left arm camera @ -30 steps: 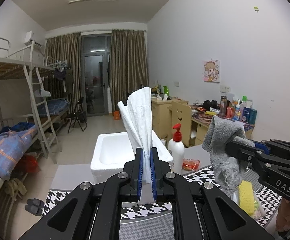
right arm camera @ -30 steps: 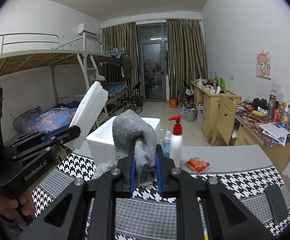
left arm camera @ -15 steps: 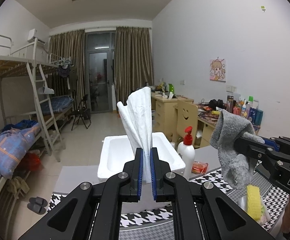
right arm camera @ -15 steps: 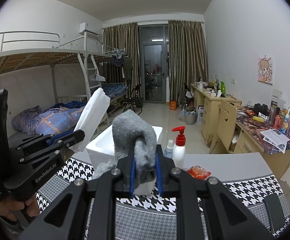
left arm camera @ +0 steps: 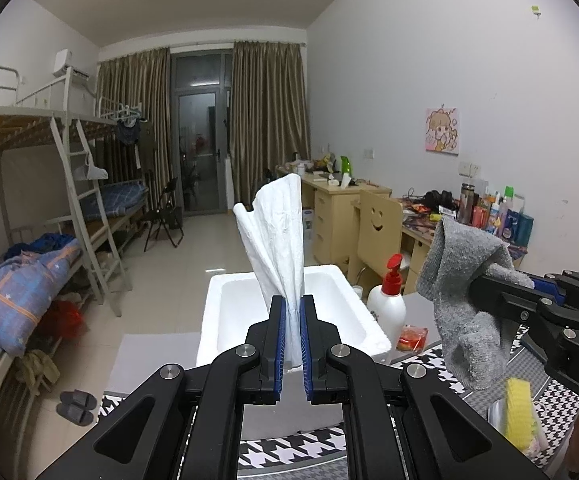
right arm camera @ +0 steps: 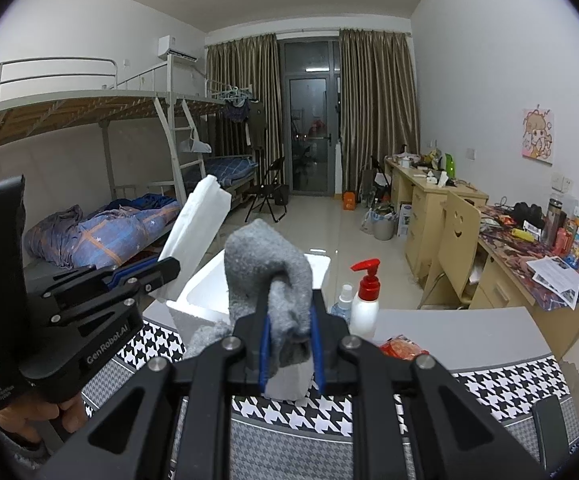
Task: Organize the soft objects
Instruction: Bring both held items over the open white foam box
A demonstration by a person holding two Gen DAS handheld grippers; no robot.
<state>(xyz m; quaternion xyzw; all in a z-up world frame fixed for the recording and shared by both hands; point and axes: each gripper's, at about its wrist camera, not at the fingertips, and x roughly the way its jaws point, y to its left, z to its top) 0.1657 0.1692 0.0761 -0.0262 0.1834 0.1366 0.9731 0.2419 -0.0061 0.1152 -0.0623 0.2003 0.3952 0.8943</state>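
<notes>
My left gripper (left arm camera: 293, 320) is shut on a white cloth (left arm camera: 277, 236) that stands up from its jaws, just in front of the white foam box (left arm camera: 369, 334). My right gripper (right arm camera: 289, 324) is shut on a grey sock (right arm camera: 269, 268) that droops over its jaws. In the left wrist view the right gripper (left arm camera: 485, 280) holds the sock (left arm camera: 461, 304) at the right, beside the box. In the right wrist view the left gripper (right arm camera: 169, 270) holds the cloth (right arm camera: 193, 232) at the left, over the box (right arm camera: 201, 296).
A houndstooth mat (right arm camera: 501, 392) covers the table. A red-pump lotion bottle (left arm camera: 387, 304), a small spray bottle (right arm camera: 341, 304) and an orange packet (left arm camera: 411, 336) stand right of the box. A yellow sponge (left arm camera: 519, 416) lies at lower right. A phone (right arm camera: 551, 436) lies on the mat.
Both grippers have moved forward towards the foam box, which now looks larger and nearer. Both still hold their cloth and sock.
</notes>
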